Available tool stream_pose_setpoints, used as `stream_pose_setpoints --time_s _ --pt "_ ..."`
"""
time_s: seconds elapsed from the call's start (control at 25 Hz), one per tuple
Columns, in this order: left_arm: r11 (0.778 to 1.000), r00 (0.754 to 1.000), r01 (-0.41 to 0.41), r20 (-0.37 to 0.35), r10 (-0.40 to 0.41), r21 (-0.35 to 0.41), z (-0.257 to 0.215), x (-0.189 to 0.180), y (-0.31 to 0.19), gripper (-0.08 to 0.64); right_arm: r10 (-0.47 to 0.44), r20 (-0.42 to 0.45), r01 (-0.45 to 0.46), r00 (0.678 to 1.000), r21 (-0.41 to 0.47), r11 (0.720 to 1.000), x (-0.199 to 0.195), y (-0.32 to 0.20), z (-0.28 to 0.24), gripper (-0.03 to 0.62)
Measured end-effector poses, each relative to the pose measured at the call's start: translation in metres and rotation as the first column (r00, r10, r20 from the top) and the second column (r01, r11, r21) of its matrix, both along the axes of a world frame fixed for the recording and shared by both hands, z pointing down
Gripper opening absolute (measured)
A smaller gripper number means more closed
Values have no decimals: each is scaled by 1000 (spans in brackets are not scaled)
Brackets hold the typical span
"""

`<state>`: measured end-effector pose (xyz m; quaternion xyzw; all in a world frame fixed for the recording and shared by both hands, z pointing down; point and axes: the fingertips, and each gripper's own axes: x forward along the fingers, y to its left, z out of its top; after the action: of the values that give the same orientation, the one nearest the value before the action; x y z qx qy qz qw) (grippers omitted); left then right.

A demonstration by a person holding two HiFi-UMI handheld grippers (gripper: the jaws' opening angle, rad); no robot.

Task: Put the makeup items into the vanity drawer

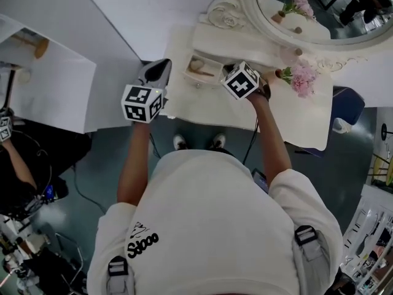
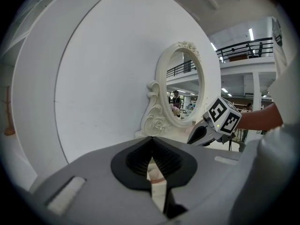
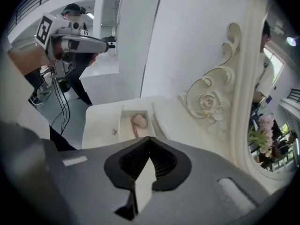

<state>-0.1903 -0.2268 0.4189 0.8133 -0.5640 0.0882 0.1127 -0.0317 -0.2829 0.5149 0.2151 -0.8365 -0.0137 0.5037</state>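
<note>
The white vanity (image 1: 293,123) has a small drawer (image 1: 189,74) pulled open at its front left. Seen from the right gripper view, the drawer (image 3: 123,125) holds a pink puff (image 3: 139,121) and a slim stick (image 3: 134,130). My left gripper (image 1: 161,67) hovers just left of the drawer, above the table's edge; its jaws (image 2: 151,139) are shut and empty. My right gripper (image 3: 150,141) is shut with nothing in it, raised above the drawer and tilted down. In the head view its marker cube (image 1: 241,80) hides its jaws.
An oval mirror (image 1: 295,11) in a carved frame stands at the vanity's back. Pink flowers (image 1: 301,78) sit on the top at the right. A blue seat (image 1: 351,103) is beyond the vanity. White partitions stand at the left, with another person (image 1: 15,161) and floor cables.
</note>
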Motion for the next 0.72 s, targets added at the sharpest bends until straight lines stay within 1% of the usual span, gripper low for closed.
stream_pose_setpoints --time_s 0.12,0.2,0.28,0.4,0.56,0.64,0.72 --pt "998 999 -32 21 31 57 -28 9 -6 18 67 85 -74 994 83 994 16 -4 -42 3" --pt "994 998 -54 40 50 96 -47 17 -9 18 104 153 -127 983 147 981 27 -6 -72 3" --pt "987 995 -80 75 70 138 -65 26 -12 18 135 220 -180 966 198 964 38 -6 -98 2" --pt "971 985 -134 138 108 197 -91 44 -14 18 168 325 -257 931 253 933 55 -5 -136 2" --pt "948 973 -197 169 157 250 -122 67 -12 18 198 439 -351 877 302 887 78 2 -183 2" --pt "940 969 -215 180 171 265 -135 75 -11 18 190 497 -380 847 315 870 86 6 -205 2" --pt "936 968 -217 185 170 276 -147 80 -11 18 162 560 -394 813 322 861 89 11 -229 2"
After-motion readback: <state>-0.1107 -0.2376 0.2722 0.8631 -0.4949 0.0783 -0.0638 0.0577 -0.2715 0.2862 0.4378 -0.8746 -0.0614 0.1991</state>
